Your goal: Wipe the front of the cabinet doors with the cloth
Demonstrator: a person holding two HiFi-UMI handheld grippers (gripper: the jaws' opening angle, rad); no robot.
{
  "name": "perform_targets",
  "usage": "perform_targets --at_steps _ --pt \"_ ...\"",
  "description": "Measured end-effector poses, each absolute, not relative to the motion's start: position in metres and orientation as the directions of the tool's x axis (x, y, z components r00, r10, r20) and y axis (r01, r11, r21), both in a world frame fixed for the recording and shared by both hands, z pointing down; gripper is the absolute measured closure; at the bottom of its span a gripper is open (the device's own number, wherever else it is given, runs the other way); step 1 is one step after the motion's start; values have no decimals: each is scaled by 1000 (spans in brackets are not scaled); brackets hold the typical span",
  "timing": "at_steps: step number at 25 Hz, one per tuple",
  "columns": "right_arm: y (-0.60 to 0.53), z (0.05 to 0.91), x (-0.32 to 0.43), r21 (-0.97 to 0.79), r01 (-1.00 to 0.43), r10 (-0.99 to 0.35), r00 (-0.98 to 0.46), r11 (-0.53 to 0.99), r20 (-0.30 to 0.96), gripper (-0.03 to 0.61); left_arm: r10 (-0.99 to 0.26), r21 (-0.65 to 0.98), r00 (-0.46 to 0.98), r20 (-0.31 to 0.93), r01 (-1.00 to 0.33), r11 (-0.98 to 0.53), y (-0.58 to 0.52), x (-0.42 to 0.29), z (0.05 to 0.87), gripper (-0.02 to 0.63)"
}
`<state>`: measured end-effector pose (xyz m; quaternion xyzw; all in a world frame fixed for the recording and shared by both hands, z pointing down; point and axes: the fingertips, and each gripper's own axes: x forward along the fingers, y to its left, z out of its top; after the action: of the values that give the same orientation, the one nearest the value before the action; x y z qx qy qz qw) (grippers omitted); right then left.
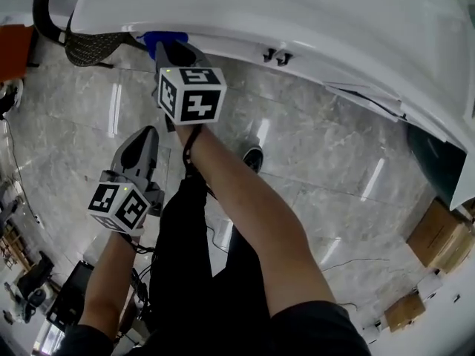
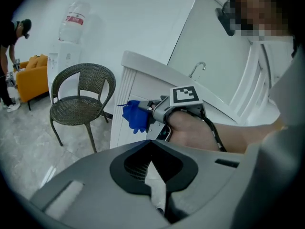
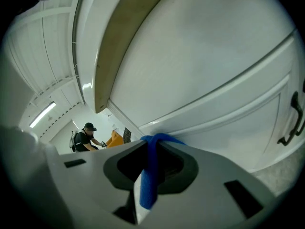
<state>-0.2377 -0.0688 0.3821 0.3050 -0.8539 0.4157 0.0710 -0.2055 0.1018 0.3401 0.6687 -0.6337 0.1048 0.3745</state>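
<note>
the white cabinet door (image 3: 224,80) is filling the right gripper view, its dark handle (image 3: 291,123) sitting at the right edge. a wicker chair (image 2: 81,104) is standing near the cabinet's end. the right gripper (image 1: 169,50) is pinching the blue cloth (image 1: 163,38) between its jaws, holding it against the cabinet front just under the countertop (image 1: 297,6). the left gripper (image 1: 145,138) is hanging lower, apart from the doors, jaws pressed together.

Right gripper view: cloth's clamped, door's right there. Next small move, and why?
Probably press forward, then sweep the blue cloth sideways toward the handle. The right gripper is shut on the cloth, and the cloth's tip sits by the cabinet door molding, but firm contact isn't clearly visible.
</note>
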Motion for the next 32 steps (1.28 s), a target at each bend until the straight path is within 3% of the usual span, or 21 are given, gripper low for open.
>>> perform_targets --at_steps 13,18,25,32 --pt "-87 376 -240 -662 -642 -579 -727 386 368 522 -653 392 373 659 -911 -125 113 -227 367 615" --pt "-97 382 -175 -651 -692 -649 -655 311 386 522 -650 411 400 646 -900 -145 100 -203 371 615" --pt "-110 393 -62 -597 -766 -697 -563 239 444 522 -603 475 491 629 -856 -202 101 -109 368 615" --pt "-111 384 -2 -599 -777 -735 -519 193 436 522 -567 528 543 620 -823 -211 108 -60 372 615"
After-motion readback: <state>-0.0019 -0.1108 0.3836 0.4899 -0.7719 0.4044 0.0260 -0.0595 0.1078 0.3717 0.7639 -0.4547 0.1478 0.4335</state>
